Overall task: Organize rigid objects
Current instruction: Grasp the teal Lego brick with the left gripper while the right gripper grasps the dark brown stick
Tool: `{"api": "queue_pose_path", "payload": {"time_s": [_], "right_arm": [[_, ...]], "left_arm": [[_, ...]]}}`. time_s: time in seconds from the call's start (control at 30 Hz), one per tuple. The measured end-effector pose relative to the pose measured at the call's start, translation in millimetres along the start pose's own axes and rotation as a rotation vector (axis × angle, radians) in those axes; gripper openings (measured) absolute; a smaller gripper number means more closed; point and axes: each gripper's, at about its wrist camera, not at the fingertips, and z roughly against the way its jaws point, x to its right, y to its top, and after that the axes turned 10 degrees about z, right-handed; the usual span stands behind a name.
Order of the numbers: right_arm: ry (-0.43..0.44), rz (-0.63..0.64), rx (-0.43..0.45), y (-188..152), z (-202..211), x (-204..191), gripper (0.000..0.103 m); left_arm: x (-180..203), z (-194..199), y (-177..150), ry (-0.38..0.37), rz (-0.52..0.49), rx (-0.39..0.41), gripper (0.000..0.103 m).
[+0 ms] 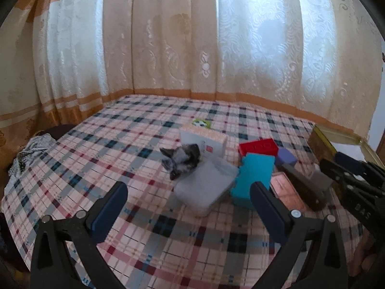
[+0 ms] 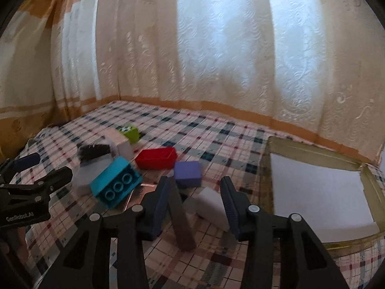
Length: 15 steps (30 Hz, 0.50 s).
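A pile of rigid objects lies on the plaid cloth: a turquoise brick point(image 1: 253, 175) point(image 2: 116, 184), a red brick point(image 1: 258, 146) point(image 2: 156, 158), a purple block point(image 1: 286, 157) point(image 2: 188, 174), a white box point(image 1: 204, 139) point(image 2: 121, 143), a green block point(image 1: 201, 122) point(image 2: 131, 132), a grey lidded tub point(image 1: 207, 187), a black-bristled brush point(image 1: 181, 159) point(image 2: 95, 151), a white block point(image 2: 211, 207) and a dark brown bar point(image 1: 303, 185) point(image 2: 181, 221). My left gripper point(image 1: 189, 207) is open above the cloth, in front of the tub. My right gripper point(image 2: 195, 204) is open, its fingers on either side of the bar and white block.
A gold-rimmed tin box point(image 2: 320, 187) with a white lining stands at the right point(image 1: 336, 142). Curtains hang behind the bed. A crumpled cloth point(image 1: 31, 151) lies at the left edge. A pink patterned tile point(image 1: 286, 190) lies under the pile.
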Motion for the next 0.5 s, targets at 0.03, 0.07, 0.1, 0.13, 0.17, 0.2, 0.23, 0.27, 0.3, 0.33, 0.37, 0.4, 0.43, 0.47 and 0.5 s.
{"api": "queue_pose_path", "payload": {"time_s": [0.03, 0.07, 0.1, 0.13, 0.17, 0.2, 0.23, 0.27, 0.3, 0.33, 0.37, 0.4, 0.43, 0.47, 0.5], "right_arm": [[0.015, -0.006, -0.018, -1.0, -2.9, 0.7, 0.047], [0.032, -0.011, -0.032, -1.6, -5.7, 1.8, 0.047], [0.059, -0.015, -0.054, -2.5, -10.1, 2.8, 0.047], [0.076, -0.018, -0.073, -3.0, -13.2, 4.2, 0.047], [0.091, -0.022, -0.094, -3.7, -17.7, 4.9, 0.047], [0.103, -0.028, -0.109, -4.5, -20.3, 6.2, 0.047], [0.103, -0.025, -0.112, -4.6, -21.3, 6.5, 0.047], [0.108, -0.017, -0.119, -4.8, -22.8, 5.8, 0.047], [0.125, -0.011, -0.14, -5.6, -26.5, 4.5, 0.047], [0.134, -0.01, -0.152, -5.9, -28.8, 4.2, 0.047], [0.137, -0.01, -0.153, -5.6, -29.3, 3.9, 0.047], [0.144, -0.011, -0.147, -5.7, -28.6, 3.7, 0.047], [0.144, -0.009, -0.149, -5.3, -28.9, 3.2, 0.047], [0.142, -0.003, -0.16, -5.3, -30.4, 1.7, 0.047], [0.144, 0.005, -0.177, -5.3, -33.4, -0.4, 0.047]], "left_arm": [[1.5, -1.7, -0.7, -0.02, -0.007, -0.018, 0.103], [4.1, -3.0, -1.1, -0.039, -0.014, -0.033, 0.103], [6.6, -4.4, -1.5, -0.054, -0.021, -0.044, 0.103], [9.2, -6.3, -1.8, -0.067, -0.027, -0.056, 0.103], [12.2, -8.0, -2.3, -0.076, -0.033, -0.066, 0.103], [15.0, -10.0, -2.3, -0.084, -0.04, -0.078, 0.103], [18.1, -11.8, -2.2, -0.094, -0.049, -0.087, 0.103], [22.8, -14.2, -2.4, -0.109, -0.065, -0.1, 0.103], [26.2, -15.7, -2.5, -0.112, -0.076, -0.105, 0.103], [29.4, -17.1, -2.7, -0.107, -0.087, -0.108, 0.103], [31.4, -18.4, -2.9, -0.099, -0.095, -0.11, 0.103], [32.8, -19.9, -2.6, -0.097, -0.097, -0.114, 0.103], [33.3, -21.5, -2.1, -0.099, -0.094, -0.118, 0.103], [32.9, -22.7, -1.5, -0.103, -0.091, -0.121, 0.103], [33.1, -24.5, -0.6, -0.109, -0.084, -0.127, 0.103]]}}
